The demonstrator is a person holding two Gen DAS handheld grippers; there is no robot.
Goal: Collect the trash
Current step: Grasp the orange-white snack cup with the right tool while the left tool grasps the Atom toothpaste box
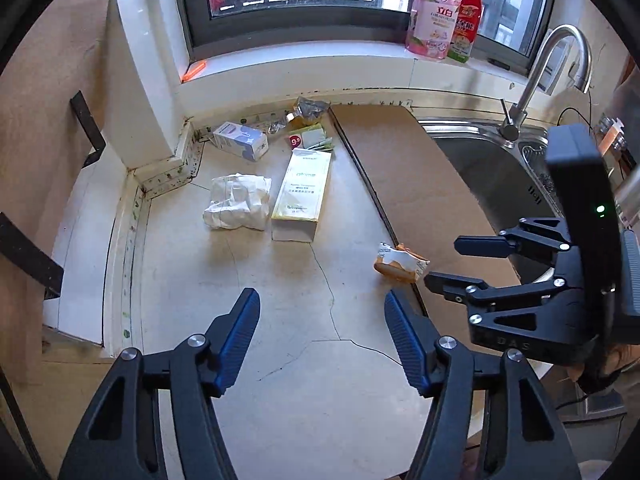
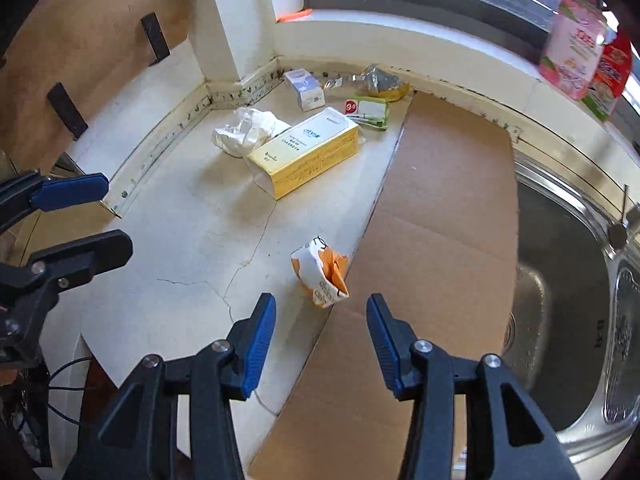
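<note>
Right wrist view: crumpled orange wrapper (image 2: 322, 272) lies just beyond open right gripper (image 2: 321, 332).

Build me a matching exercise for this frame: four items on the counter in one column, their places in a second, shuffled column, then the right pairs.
Items
1. yellow box
2. crumpled white bag
3. orange and white wrapper
4. pink bottle

Places
A. on the window sill, beside the red spray bottle
B. at the edge of the cardboard sheet, just ahead of the right hand-held gripper
C. lying flat mid-counter, one end open
D. left of the yellow box, toward the wall corner

Pairs: 1-C, 2-D, 3-B, 4-A
</note>
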